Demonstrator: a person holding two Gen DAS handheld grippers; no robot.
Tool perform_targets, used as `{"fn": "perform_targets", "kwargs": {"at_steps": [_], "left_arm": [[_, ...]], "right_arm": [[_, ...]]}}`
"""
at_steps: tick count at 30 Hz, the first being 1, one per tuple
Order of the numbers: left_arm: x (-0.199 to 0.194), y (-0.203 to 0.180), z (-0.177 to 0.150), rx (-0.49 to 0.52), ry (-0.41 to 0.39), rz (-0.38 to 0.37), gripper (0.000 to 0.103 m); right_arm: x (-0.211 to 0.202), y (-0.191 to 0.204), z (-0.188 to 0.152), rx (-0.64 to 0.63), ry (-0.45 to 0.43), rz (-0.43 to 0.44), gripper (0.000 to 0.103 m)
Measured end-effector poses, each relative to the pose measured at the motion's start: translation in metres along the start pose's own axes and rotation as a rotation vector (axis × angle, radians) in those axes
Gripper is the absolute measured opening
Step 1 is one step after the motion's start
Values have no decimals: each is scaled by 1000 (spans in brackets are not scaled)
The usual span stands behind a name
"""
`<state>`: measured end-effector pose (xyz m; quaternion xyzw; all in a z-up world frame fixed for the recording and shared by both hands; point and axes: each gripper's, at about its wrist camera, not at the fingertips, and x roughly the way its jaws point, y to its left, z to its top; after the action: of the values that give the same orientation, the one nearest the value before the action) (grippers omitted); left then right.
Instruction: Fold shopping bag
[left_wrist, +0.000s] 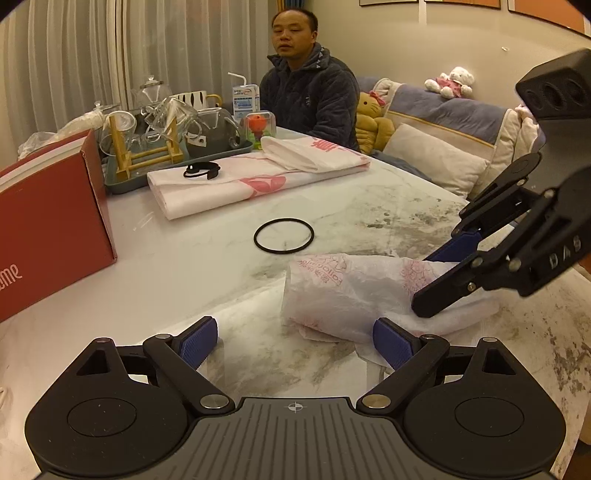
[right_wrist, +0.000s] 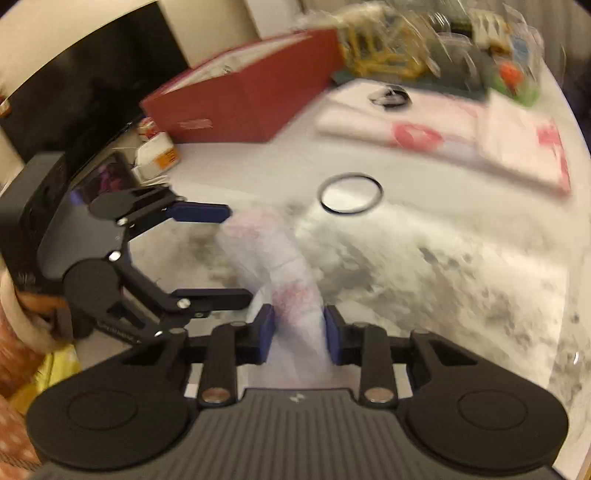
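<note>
A thin white shopping bag (left_wrist: 351, 291) with pink print lies rolled and crumpled on the marble table (left_wrist: 207, 266). My right gripper (left_wrist: 423, 284) comes in from the right and is shut on the bag's right end. In the right wrist view the bag (right_wrist: 284, 266) runs forward from between the blue pads of the right gripper (right_wrist: 300, 334), which press on it. My left gripper (left_wrist: 295, 343) stands wide open just in front of the bag, with its right pad at the bag's near edge. In the blurred right wrist view the left gripper (right_wrist: 236, 254) straddles the bag's far end, and nothing is gripped.
A black rubber ring (left_wrist: 283, 236) lies beyond the bag. A red box (left_wrist: 51, 221) stands at the left. Folded white and pink bags (left_wrist: 258, 173) carry a black band (left_wrist: 201, 170). A tray of glassware (left_wrist: 166, 147) sits at the back. A person (left_wrist: 310, 99) sits across the table.
</note>
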<state>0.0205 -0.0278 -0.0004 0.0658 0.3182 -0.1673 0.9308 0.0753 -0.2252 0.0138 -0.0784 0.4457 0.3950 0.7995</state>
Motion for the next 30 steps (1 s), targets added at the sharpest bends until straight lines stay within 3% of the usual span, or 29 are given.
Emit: {"fn": "perform_targets", "kwargs": {"at_steps": [3,4,7,12,14,15,16,19,23,27,30], "left_arm": [[-29,-9,-8,132,-153,-54,92],[-42,-16,-12,221,-217,-51,92],[-63,-37,-23,498,-274,15,92],[-69,-69,-30,807,-177,39,92],[-65,-77,-33,884,-121,51,91],[-63,-77,-32,886,-94,46,82],[-61,-76,-31,879,-66,37,60],[-60,-71,-27,828,-8,-18,18],[-64,-69,-29,809,7,-30,11],[-66,-31,-20,510,14,-118,10],[-79,9,-21,200,-57,-228,10]], "right_arm": [[0,28,-6,-171,-10,-97,15],[-3,39,-10,-257,-20,-137,12],[-6,79,-23,-553,-24,-259,11],[5,135,-28,-956,1,-339,10],[10,156,-39,-1136,-9,-389,10],[13,163,-46,-1222,-15,-411,10],[16,170,-53,-1308,-21,-432,10],[22,181,-69,-1485,-38,-462,10],[23,186,-75,-1569,-38,-474,10],[14,179,-62,-1483,-103,-457,34],[-5,154,-23,-1160,-164,-390,35]]}}
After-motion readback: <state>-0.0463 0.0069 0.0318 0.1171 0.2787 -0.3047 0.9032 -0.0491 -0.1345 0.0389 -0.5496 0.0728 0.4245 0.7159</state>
